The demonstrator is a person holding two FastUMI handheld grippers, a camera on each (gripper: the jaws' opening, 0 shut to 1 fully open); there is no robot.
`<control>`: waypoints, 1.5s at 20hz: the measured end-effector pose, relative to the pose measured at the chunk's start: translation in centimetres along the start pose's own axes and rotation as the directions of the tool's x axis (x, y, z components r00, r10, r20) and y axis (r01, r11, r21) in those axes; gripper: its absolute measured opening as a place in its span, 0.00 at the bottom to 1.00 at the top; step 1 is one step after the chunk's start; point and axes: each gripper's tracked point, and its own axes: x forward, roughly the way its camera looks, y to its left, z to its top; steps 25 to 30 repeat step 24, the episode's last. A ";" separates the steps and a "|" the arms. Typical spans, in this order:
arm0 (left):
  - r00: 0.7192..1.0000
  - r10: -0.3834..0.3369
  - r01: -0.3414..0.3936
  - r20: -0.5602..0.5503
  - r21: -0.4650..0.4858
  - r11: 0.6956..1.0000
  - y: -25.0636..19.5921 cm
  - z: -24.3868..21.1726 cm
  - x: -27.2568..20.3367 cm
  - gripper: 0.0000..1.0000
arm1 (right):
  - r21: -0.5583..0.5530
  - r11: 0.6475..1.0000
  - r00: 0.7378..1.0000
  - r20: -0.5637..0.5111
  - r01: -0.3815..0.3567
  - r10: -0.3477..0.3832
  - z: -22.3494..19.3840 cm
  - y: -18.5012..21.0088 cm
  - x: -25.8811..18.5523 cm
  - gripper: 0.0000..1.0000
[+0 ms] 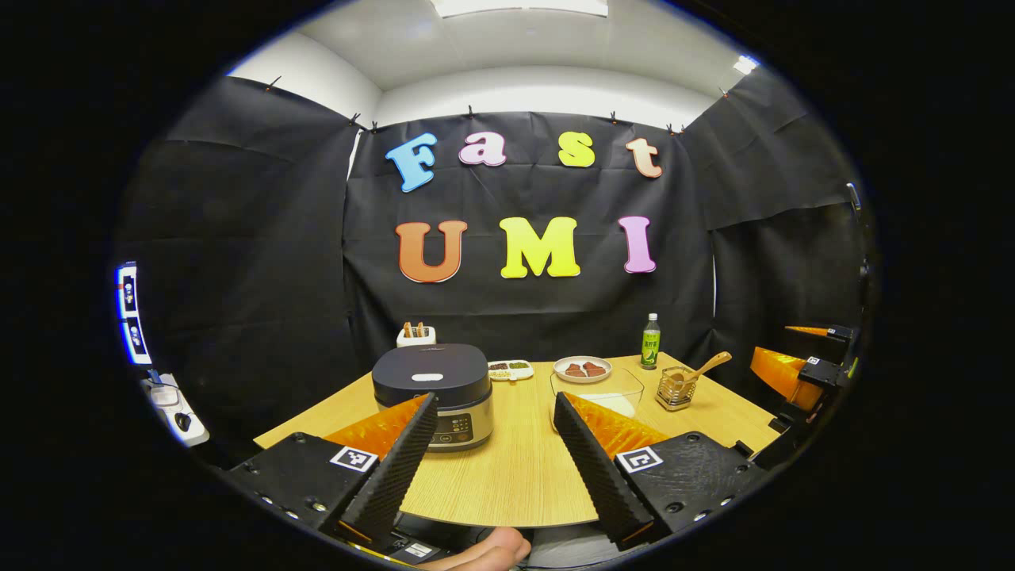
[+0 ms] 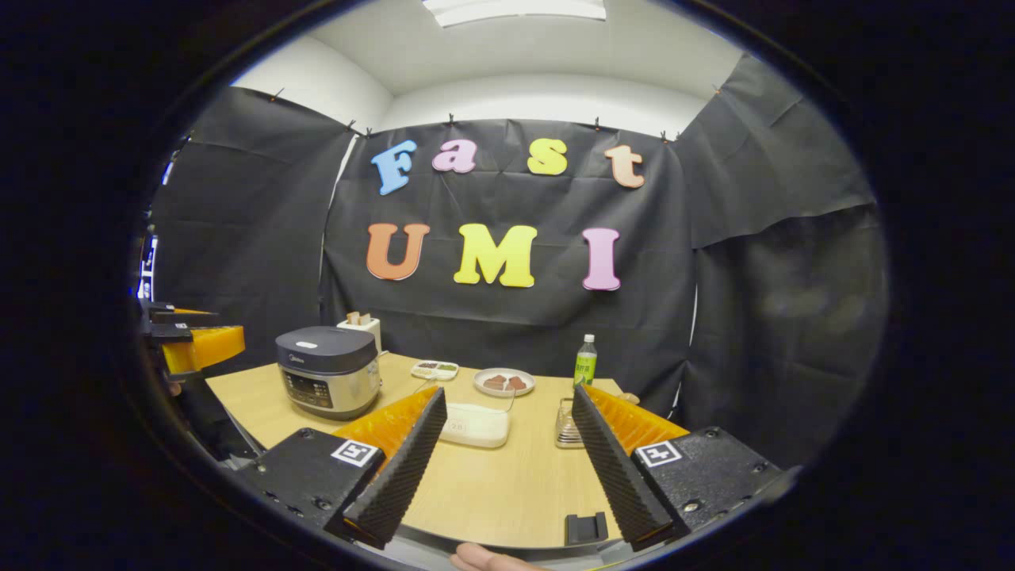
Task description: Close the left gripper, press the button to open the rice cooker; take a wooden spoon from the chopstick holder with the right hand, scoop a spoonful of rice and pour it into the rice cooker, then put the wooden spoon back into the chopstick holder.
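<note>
Left fingers (image 1: 496,460) hanging spread, cooker (image 1: 433,394) just beyond the left one, lid down. Right fingers (image 2: 511,468) spread too, framing the rice box (image 2: 476,424) for scooping.

Wooden table (image 1: 523,468) carries rice cooker (image 1: 434,390), bottle (image 1: 650,342), chopstick holder (image 1: 676,388)

- From your left gripper view, the rice cooker (image 1: 432,392) sits on the table (image 1: 515,468) at 11 o'clock.
- The rice container (image 1: 599,392) lies at 1 o'clock, right of the cooker.
- At 2 o'clock, the wooden spoon (image 1: 706,365) stands in the chopstick holder (image 1: 676,388), with the bottle (image 1: 650,342) behind.
</note>
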 end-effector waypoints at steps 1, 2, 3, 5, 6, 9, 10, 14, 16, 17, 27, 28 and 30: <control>1.000 -0.005 0.005 -0.005 -0.012 1.000 0.1 -0.3 0.0 0.94 | -0.001 1.000 1.000 -0.003 -0.004 0.004 -0.1 0.1 -0.1 1.00; 1.000 -0.010 0.010 -0.008 -0.022 1.000 0.1 -0.4 -0.2 0.94 | -0.002 1.000 1.000 -0.002 -0.007 0.007 0.0 0.2 -0.1 1.00; 1.000 -0.015 0.014 -0.012 -0.028 1.000 0.2 -0.5 -0.2 0.94 | -0.001 1.000 1.000 0.001 -0.008 0.008 0.1 0.2 -0.2 1.00; 1.000 -0.004 0.004 -0.013 -0.029 1.000 0.7 -0.7 -0.3 0.94 | 0.002 1.000 1.000 0.003 -0.007 0.007 0.1 0.2 -0.3 1.00; 1.000 0.000 -0.001 -0.011 -0.024 1.000 1.0 -0.6 -0.3 0.94 | 0.003 1.000 1.000 0.003 -0.008 0.008 0.1 0.3 -0.2 1.00; 1.000 -0.003 0.003 -0.006 -0.015 1.000 0.9 -0.6 -0.4 0.94 | 0.005 1.000 1.000 0.004 -0.008 0.008 0.0 0.3 -0.3 1.00; 1.000 -0.007 0.007 -0.010 -0.016 1.000 0.8 -0.8 -0.4 0.94 | 0.008 1.000 1.000 0.003 -0.006 0.006 0.0 0.3 -0.3 1.00; 1.000 -0.011 0.010 -0.016 -0.023 1.000 0.8 -0.9 -0.4 0.84 | 0.012 1.000 1.000 0.003 -0.006 0.006 -0.1 0.1 -0.4 1.00; 1.000 -0.011 0.011 -0.012 -0.028 1.000 0.9 -0.8 -0.4 0.84 | 0.013 1.000 1.000 0.002 -0.003 0.003 -0.2 -0.1 -0.4 1.00; 1.000 -0.011 0.011 -0.008 -0.029 1.000 0.9 -0.7 -0.4 0.84 | 0.015 1.000 1.000 0.003 -0.001 0.001 -0.2 -0.2 -0.3 1.00; 1.000 -0.028 0.028 -0.001 -0.034 0.999 0.3 -0.7 -0.7 0.84 | 0.015 1.000 1.000 0.005 0.001 -0.001 -0.2 -0.2 -0.4 1.00; 1.000 -0.028 0.028 -0.001 -0.034 0.999 0.3 -0.7 -0.7 0.84 | 0.015 1.000 1.000 0.005 0.001 -0.001 -0.2 -0.2 -0.4 1.00; 1.000 -0.028 0.028 -0.001 -0.034 0.999 0.3 -0.7 -0.7 0.84 | 0.015 1.000 1.000 0.005 0.001 -0.001 -0.2 -0.2 -0.4 1.00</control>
